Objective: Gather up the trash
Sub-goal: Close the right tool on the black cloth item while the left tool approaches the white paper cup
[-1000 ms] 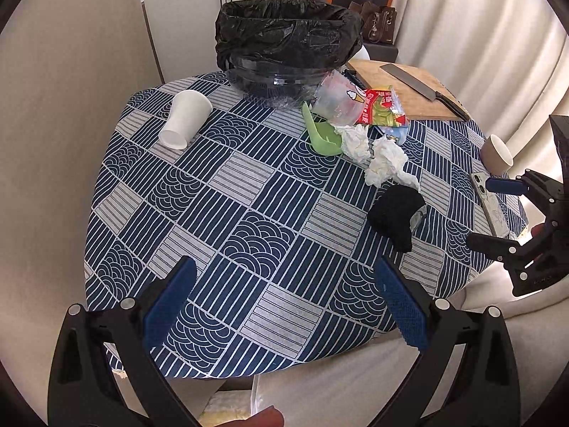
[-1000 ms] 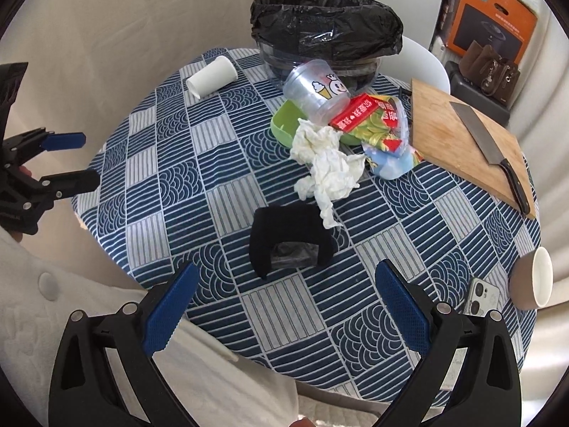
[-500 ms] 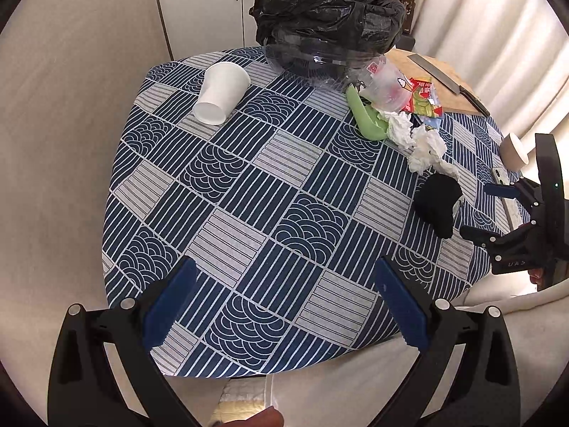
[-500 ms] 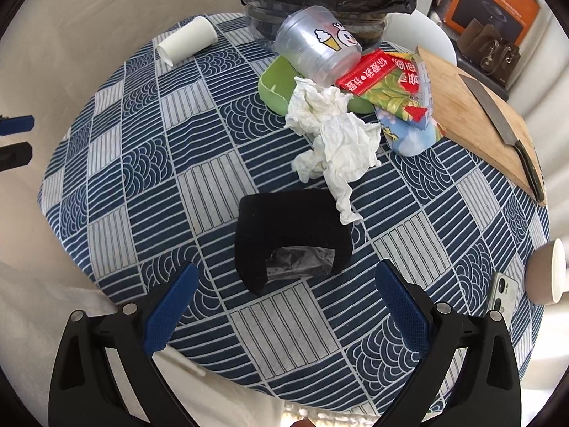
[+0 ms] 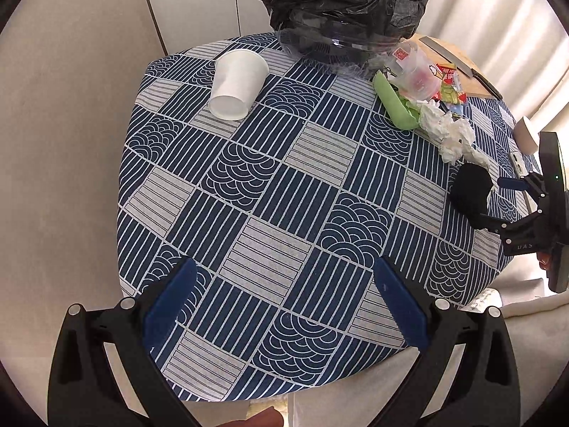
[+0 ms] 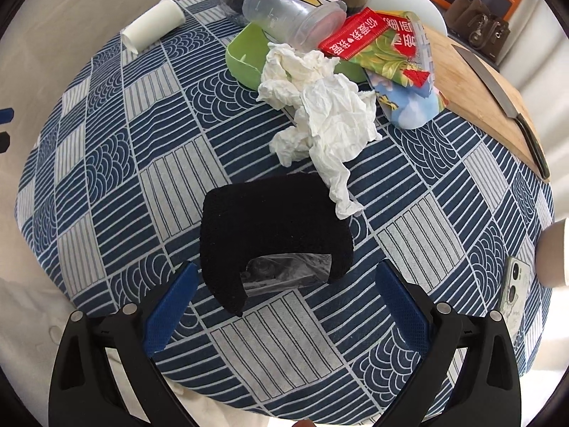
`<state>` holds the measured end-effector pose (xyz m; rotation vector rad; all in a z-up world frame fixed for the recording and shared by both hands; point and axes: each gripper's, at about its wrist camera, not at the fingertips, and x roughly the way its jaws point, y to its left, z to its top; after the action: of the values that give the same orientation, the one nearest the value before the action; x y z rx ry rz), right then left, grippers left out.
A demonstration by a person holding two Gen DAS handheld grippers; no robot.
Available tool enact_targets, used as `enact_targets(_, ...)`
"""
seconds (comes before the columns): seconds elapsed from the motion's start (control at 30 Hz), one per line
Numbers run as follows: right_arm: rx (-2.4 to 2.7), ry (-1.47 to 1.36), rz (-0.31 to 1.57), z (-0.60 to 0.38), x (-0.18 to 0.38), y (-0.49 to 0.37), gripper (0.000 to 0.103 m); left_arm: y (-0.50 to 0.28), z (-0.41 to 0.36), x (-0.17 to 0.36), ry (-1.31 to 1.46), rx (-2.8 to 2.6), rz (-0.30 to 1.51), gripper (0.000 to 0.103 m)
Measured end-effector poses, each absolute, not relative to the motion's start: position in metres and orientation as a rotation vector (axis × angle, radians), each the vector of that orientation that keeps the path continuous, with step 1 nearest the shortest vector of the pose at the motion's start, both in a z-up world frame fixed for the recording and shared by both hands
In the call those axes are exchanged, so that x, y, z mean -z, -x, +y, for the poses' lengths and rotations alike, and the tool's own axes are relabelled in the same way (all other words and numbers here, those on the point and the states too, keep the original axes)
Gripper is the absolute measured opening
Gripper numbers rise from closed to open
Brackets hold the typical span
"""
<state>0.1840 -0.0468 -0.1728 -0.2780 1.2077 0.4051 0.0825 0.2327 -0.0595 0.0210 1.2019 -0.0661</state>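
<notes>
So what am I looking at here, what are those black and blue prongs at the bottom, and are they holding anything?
Those are two hand-held claws, each carrying its own camera looking out along its fingers. One picture is from the left claw, the other from the right claw. Both are open and hold nothing. On the patterned table lie a tipped white cup, crumpled tissue, a black cloth, snack wrappers and a bag-lined bin.
</notes>
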Motion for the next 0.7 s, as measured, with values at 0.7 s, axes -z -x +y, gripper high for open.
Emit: enact_targets(0.7, -0.34, 0.018, 1.285, -0.057, 0.174, -0.191, 0.069, -0.134, 0.257, 0.092, -0.015, 0.177, 1.258, 0.097)
